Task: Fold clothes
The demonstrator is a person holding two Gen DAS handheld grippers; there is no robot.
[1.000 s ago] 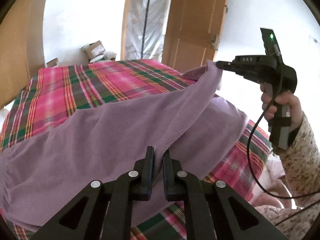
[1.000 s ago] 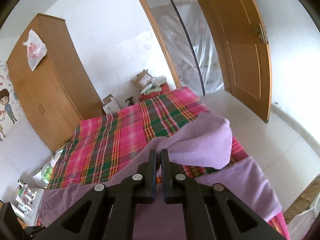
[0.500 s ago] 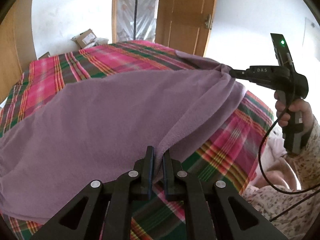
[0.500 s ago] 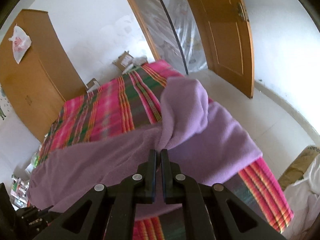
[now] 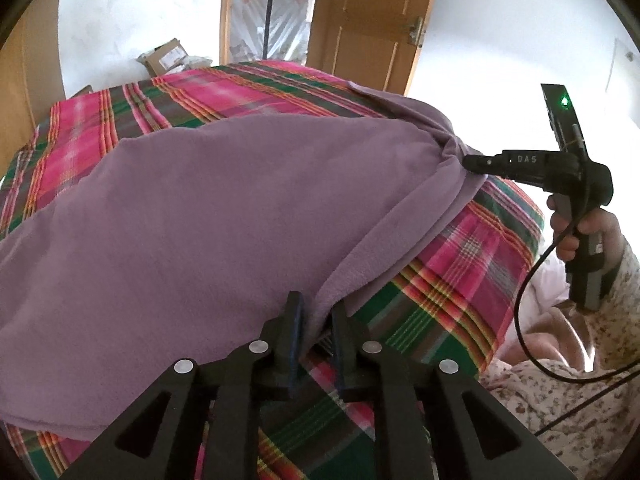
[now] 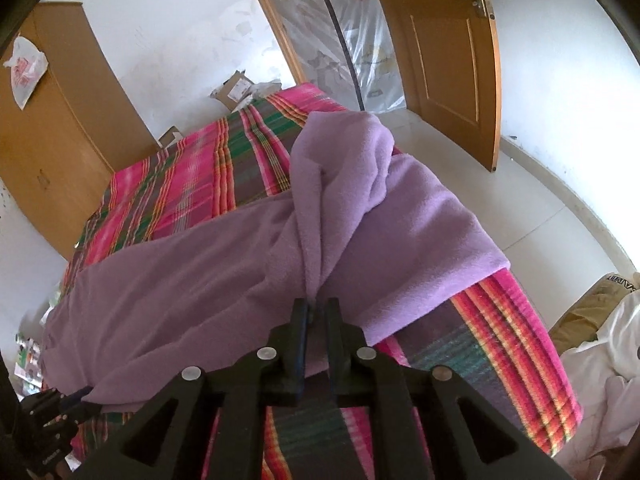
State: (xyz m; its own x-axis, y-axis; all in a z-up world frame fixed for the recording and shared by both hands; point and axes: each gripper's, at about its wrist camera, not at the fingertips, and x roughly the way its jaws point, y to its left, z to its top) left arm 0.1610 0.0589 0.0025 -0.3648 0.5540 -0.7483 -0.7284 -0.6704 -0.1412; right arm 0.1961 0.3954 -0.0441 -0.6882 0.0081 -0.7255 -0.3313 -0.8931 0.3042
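— Over the plaid bed (image 5: 224, 92) we have the purple garment (image 5: 192, 220) spread wide, one edge lifted between our two tools. Where does it sit against the left gripper (image 5: 316, 316)?

— Its near hem runs straight down into our left gripper; the jaws are almost closed, pinching that hem between them. From there the cloth rises up and away to the right.

— And the right gripper (image 6: 316, 312)?

— We see it from both sides. Its jaws are nearly closed too, biting a bunched corner of the garment, with folds fanning upward from the pinch. In the left view a hand (image 5: 576, 228) holds its handle off the right edge of the bed.

— The rest of the cloth?

— It drapes on the bed, and one flap hangs toward the floor (image 6: 500, 200).
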